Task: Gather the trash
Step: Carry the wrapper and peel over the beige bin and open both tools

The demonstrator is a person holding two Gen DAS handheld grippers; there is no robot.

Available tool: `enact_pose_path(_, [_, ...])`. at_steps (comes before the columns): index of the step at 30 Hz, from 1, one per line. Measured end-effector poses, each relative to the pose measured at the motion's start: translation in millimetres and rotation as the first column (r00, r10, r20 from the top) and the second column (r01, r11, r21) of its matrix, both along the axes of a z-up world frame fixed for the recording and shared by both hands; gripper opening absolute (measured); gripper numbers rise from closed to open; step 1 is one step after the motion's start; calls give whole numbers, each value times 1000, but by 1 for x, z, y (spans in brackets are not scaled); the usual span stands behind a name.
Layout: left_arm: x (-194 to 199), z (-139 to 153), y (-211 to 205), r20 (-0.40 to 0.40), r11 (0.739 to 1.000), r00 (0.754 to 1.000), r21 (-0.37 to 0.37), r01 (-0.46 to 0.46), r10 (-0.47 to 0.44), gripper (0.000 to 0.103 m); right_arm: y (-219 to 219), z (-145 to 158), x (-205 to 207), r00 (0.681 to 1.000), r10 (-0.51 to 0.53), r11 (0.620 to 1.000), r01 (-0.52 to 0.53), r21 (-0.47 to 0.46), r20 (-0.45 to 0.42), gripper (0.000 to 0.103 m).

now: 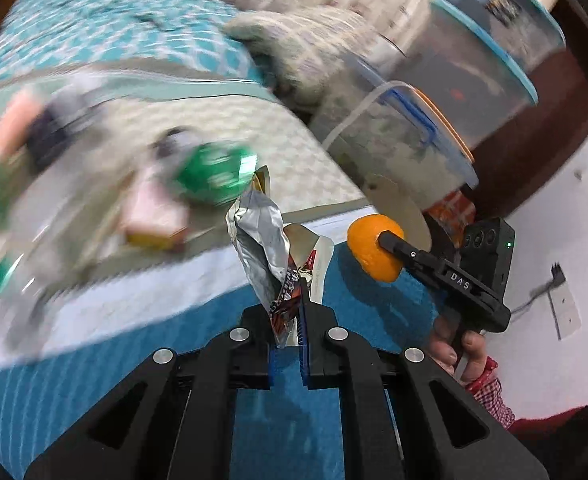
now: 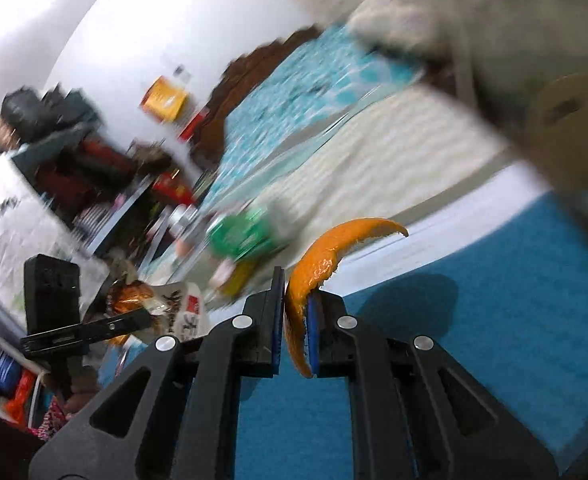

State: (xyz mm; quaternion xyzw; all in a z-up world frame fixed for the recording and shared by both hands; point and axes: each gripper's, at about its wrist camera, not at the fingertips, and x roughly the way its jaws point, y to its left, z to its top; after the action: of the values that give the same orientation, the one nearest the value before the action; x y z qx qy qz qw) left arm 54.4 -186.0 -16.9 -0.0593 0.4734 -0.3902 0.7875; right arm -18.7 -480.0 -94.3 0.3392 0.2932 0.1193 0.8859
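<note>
Bedroom setting: bed (image 1: 106,36) with a teal-and-white patterned cover, a pale quilted blanket (image 1: 230,128) over its near part, and a solid blue side panel below. Both views are heavily motion-blurred.

Left gripper (image 1: 292,312): jaws clenched on a crumpled foil snack wrapper (image 1: 260,248), silver inside, red-and-white print outside. The wrapper stands upright out of the pads, clear of the bed.

Right gripper (image 2: 297,316): jaws clenched on a curved strip of orange peel (image 2: 317,268), which arcs up and to the right out of the pads. From the left wrist view the same peel (image 1: 369,248) shows at the tip of the right gripper (image 1: 389,240), with the person's hand (image 1: 459,354) on the handle and a red checked sleeve (image 1: 489,392) below.

On the blanket, remaining litter: a green-labelled item (image 1: 214,172), a pink-and-yellow packet (image 1: 156,216) just beside it; further blurred pieces to the left, not identifiable.

Stacked clear storage boxes (image 1: 489,52) with blue rims stand at the right of the bed; contents unreadable. Cluttered shelves (image 2: 74,152) against the white wall in the right wrist view.
</note>
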Motion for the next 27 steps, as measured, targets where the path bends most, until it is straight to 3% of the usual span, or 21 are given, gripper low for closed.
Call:
enact_pose_path(4, [17,13,-82,46,993,991,10,121,-122,7,-70,10,-23,986,-165,984,165,-65,8,12])
enact_pose_path(8, [37,22,-186,86,971,967,33,237,-239,7,-137,11,-36,950,-311,942,305,-142,-17,12])
enact_pose_path(14, [52,11,-305,93,939,937,104,327,-336,8,-185,-12,-31,921,-378,915,358,-187,-89,16])
enact_pose_path(16, [53,-2,-336,95,935,937,157,320,-336,19,-196,-24,-28,916,-380,921,363,-139,-128,17])
enact_pose_path(17, [55,-8,-345,85,933,938,172,317,-335,42,-202,-29,-27,912,-385,921,371,-120,-138,25])
enact_pose_path(18, [55,-14,-353,84,933,941,184,310,-329,51,-203,-31,-32,909,-392,919,379,-112,-138,47])
enact_pose_path(20, [52,-19,-362,92,929,938,195,313,-335,51,-204,-30,-35,899,-423,904,411,-117,-109,79])
enact_pose_path(23, [44,-18,-357,102,924,929,187,334,-356,51,-204,-20,-41,890,-453,885,441,-148,-58,78])
enact_pose_path(27, [39,-5,-323,120,930,928,153,333,-352,52,-196,-5,-52,888,-459,883,455,-119,-5,79])
